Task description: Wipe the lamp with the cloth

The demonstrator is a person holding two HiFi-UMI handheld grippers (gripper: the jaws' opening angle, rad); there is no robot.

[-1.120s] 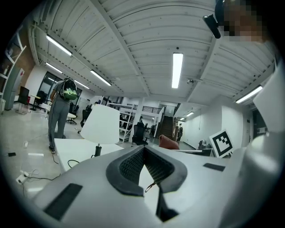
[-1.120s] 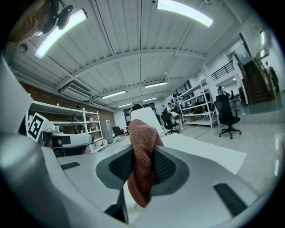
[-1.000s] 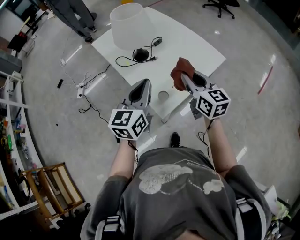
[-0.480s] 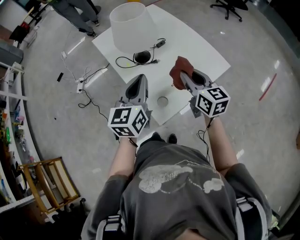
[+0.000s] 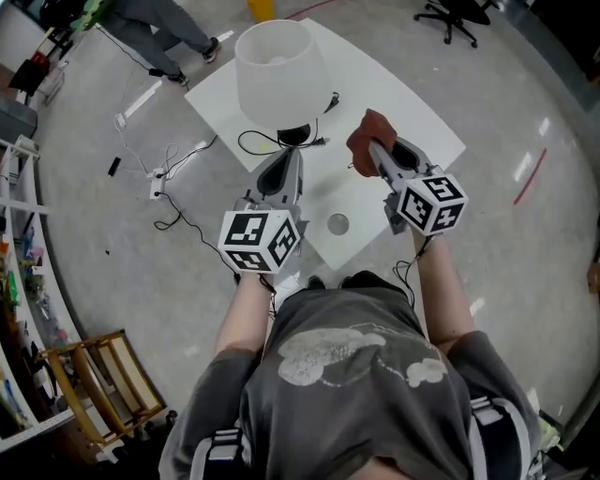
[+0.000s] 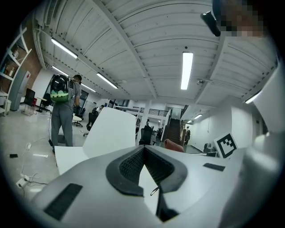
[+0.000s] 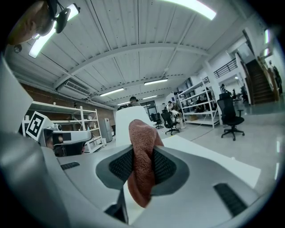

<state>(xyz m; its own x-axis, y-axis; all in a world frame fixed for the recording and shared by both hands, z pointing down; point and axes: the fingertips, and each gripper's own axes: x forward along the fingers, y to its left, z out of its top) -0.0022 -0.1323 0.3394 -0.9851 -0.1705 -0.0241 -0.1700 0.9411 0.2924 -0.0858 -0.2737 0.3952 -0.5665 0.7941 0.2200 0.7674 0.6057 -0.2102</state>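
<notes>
The lamp, with a white shade (image 5: 279, 67) and a black base (image 5: 296, 135), stands on the white table (image 5: 412, 112). My left gripper (image 5: 289, 156) is shut on nothing, its tips just short of the base. In the left gripper view, the left gripper (image 6: 143, 149) points at the shade (image 6: 111, 132). My right gripper (image 5: 374, 150) is shut on a reddish-brown cloth (image 5: 367, 139), held above the table to the right of the lamp. In the right gripper view the cloth (image 7: 142, 156) hangs between the pads (image 7: 165, 168), with the shade (image 7: 129, 115) behind it.
The lamp's black cord (image 5: 255, 143) loops on the table beside the base. A small round disc (image 5: 337, 223) lies near the table's front edge. A person (image 5: 155, 28) stands at the far left. Cables and a power strip (image 5: 159, 192) lie on the floor.
The person has stepped closer to the table, so the lamp is now nearer both grippers. The right gripper still holds the cloth. The left stays shut.
</notes>
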